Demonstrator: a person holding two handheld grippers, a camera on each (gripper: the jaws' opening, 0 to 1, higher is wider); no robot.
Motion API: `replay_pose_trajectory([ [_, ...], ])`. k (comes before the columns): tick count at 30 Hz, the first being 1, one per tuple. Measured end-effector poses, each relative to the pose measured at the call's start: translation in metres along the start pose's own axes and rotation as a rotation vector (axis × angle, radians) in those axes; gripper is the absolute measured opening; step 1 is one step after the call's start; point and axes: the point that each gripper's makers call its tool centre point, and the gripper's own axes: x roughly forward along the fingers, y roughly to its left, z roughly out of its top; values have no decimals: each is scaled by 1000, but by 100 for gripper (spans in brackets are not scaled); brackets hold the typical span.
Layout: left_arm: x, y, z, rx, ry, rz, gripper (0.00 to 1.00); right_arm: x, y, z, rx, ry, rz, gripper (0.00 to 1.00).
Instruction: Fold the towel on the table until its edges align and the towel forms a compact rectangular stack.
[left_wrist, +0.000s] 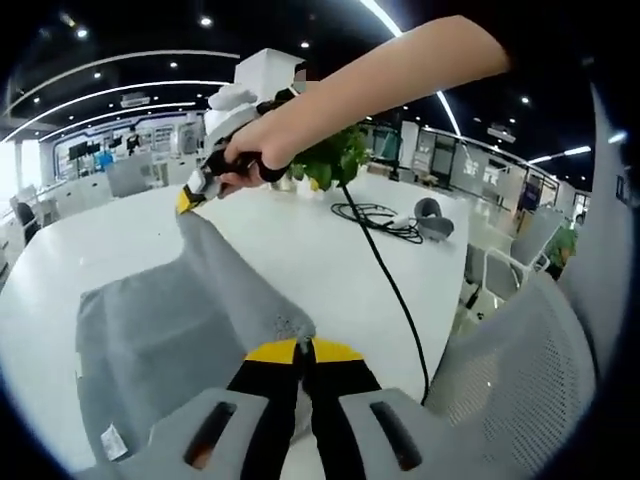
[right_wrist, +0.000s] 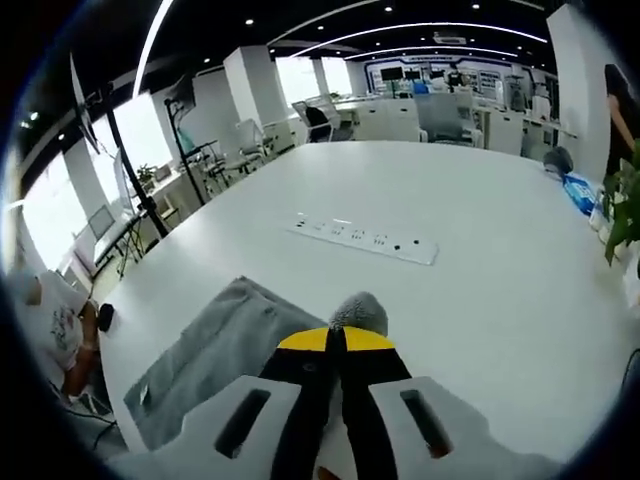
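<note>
A grey towel (left_wrist: 160, 345) lies on the white table (left_wrist: 300, 235), with one long edge lifted off the surface. My left gripper (left_wrist: 303, 346) is shut on a near corner of that edge. The right gripper (left_wrist: 192, 198), held by a person's hand, pinches the far corner, so the edge hangs stretched between the two. A small white label (left_wrist: 113, 440) shows at the towel's near left corner. In the right gripper view my right gripper (right_wrist: 335, 338) is shut on a bunched grey towel corner (right_wrist: 358, 310), and the rest of the towel (right_wrist: 215, 360) drapes down onto the table (right_wrist: 480, 300).
A white power strip (right_wrist: 365, 238) lies on the table beyond the towel. A black cable (left_wrist: 385, 265) runs across the table to the near edge, past a green plant (left_wrist: 330, 160). A grey mesh chair (left_wrist: 520, 380) stands at the right. A seated person (right_wrist: 45, 330) is at the table's left side.
</note>
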Motion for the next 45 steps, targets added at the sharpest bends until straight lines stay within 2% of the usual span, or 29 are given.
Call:
replay_pose_trajectory([
  [2, -7, 6, -4, -7, -1, 10, 3, 0, 4, 2, 19, -8, 4, 0],
  [4, -13, 11, -3, -11, -5, 23, 3, 11, 0, 6, 22, -9, 7, 0],
  [5, -14, 12, -4, -11, -5, 24, 3, 6, 10, 5, 16, -10, 13, 0],
  [9, -24, 23, -5, -30, -15, 49, 3, -1, 26, 5, 30, -17, 15, 0],
  [13, -32, 31, -4, -50, -32, 67, 3, 12, 26, 14, 41, -27, 19, 0],
  [17, -43, 38, -2, -60, -49, 81, 3, 15, 33, 20, 35, -31, 21, 0],
  [24, -60, 51, -2, -96, -77, 120, 3, 17, 63, 33, 15, -45, 40, 0],
  [30, -75, 71, -18, -122, -88, 168, 3, 28, 87, 44, -18, -39, 65, 0],
  [33, -85, 77, -19, -138, -96, 190, 3, 40, 97, 50, -44, -39, 86, 0],
  [37, -96, 85, -21, -148, -98, 216, 3, 51, 114, 53, -70, -30, 109, 0],
  [41, -106, 94, -24, -163, -109, 245, 3, 48, 136, 53, -88, -27, 125, 0],
  [45, -111, 101, -31, -190, -100, 268, 3, 67, 143, 55, -103, -16, 141, 0],
])
